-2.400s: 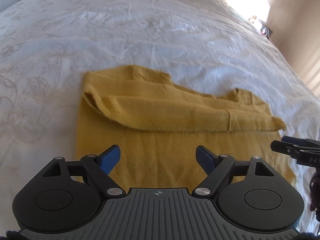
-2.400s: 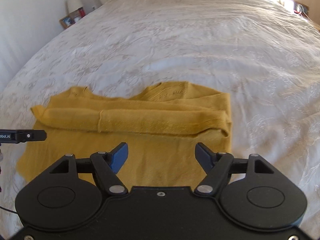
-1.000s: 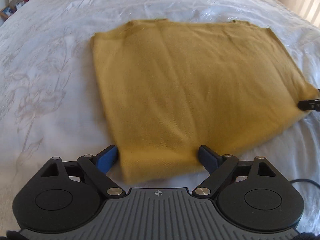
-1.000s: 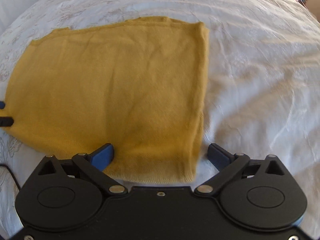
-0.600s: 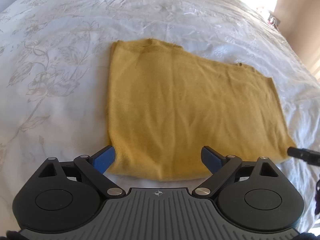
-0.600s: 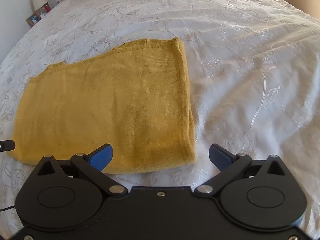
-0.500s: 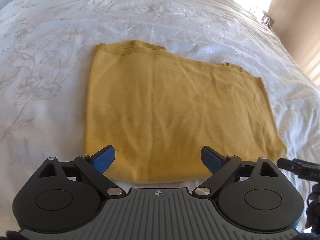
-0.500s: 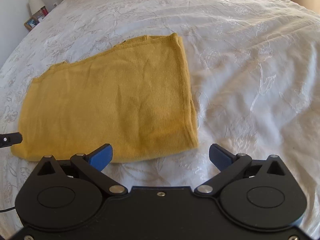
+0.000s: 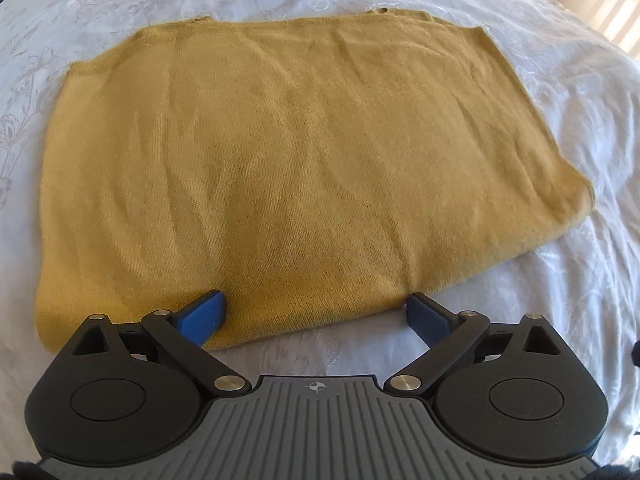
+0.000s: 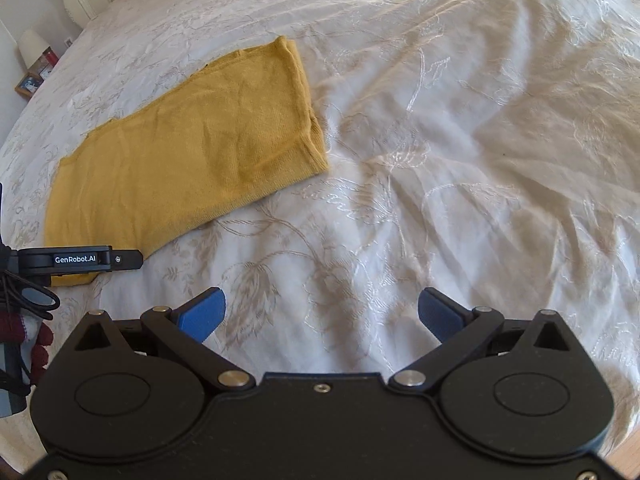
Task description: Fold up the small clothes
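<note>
Blue pads on my left gripper (image 9: 316, 312) stand wide; its jaws have just been opening, and nothing is pinched between them. In the left wrist view the near hem of the mustard knit garment (image 9: 288, 160) lies across the gap, the left pad (image 9: 202, 314) over the cloth and the right one at its edge, neither pressing. My right gripper (image 10: 322, 312) is spread wide too, with only white embroidered bedspread (image 10: 460, 140) between its pads.

Outward from the left claw, the garment fills the view from 9 to 2 o'clock as one flat, doubled rectangle. From the right claw it sits up at 10 o'clock, well apart, with the left gripper's black arm crossing its near corner at 9 o'clock.

What has changed: a couple of seconds ago the sleeves lay folded across the top with the lower half bare; now the lower half is flipped over them and both claws have let go. The right hand has drawn clear to the side, while the left has closed in on the hem.

I judge one fold done and another, probably side to side, due next.
</note>
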